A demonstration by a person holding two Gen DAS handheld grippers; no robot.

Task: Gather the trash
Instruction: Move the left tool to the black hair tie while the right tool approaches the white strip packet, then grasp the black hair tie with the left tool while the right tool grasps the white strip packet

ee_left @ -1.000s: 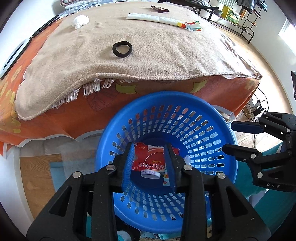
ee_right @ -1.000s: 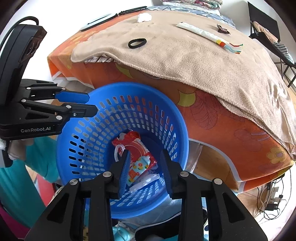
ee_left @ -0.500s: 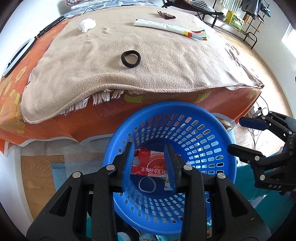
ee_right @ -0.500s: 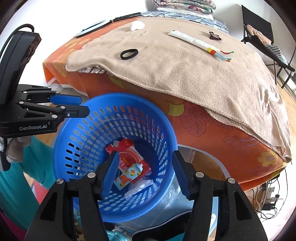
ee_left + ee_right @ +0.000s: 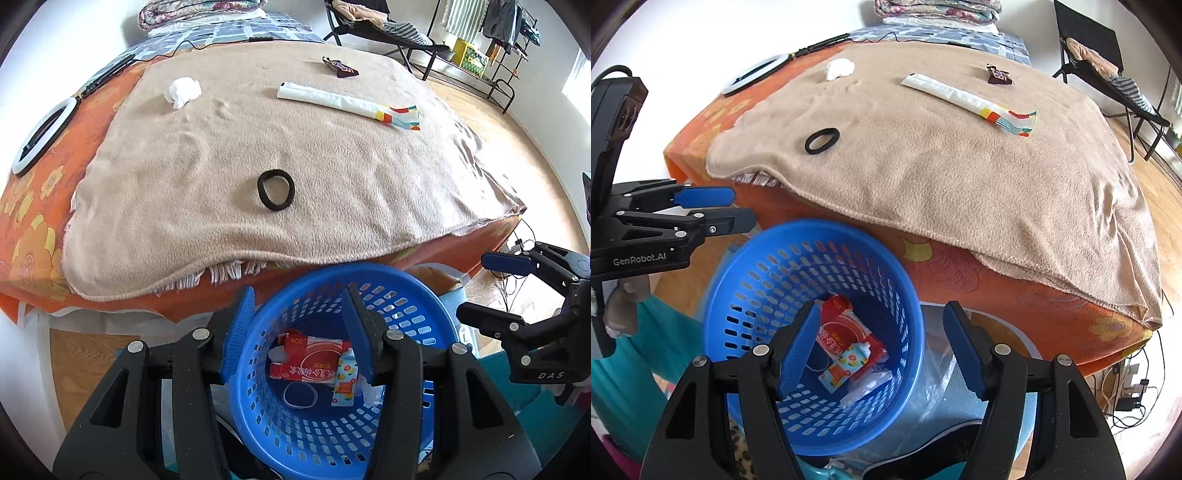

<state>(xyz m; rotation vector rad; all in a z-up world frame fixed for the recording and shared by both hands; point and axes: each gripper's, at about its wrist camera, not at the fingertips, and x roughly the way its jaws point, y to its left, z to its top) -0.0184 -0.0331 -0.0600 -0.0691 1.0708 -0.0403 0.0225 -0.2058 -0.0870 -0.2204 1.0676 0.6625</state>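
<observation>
From the left wrist view, the left gripper hangs with its ribbed blue pads spread wide and nothing between them, above a round blue plastic basket with slotted walls; its near rim is cut off behind the gripper body. In the basket lie a red glossy packet, a small printed sachet and a thin pale ring. Behind it, on the bed, a fuzzy tan blanket with a fringed edge carries a black hair tie, a crumpled white tissue, a long white wrapper with a striped end and a dark crinkled wrapper. The right gripper shows at the right edge, jaws parted. From the right wrist view, the right gripper stands wide and empty over the basket, whose trash is partly hidden by its left pad. The hair tie, tissue, long wrapper and dark wrapper lie well apart on the blanket. The left gripper appears side-on, its opening hard to judge here
</observation>
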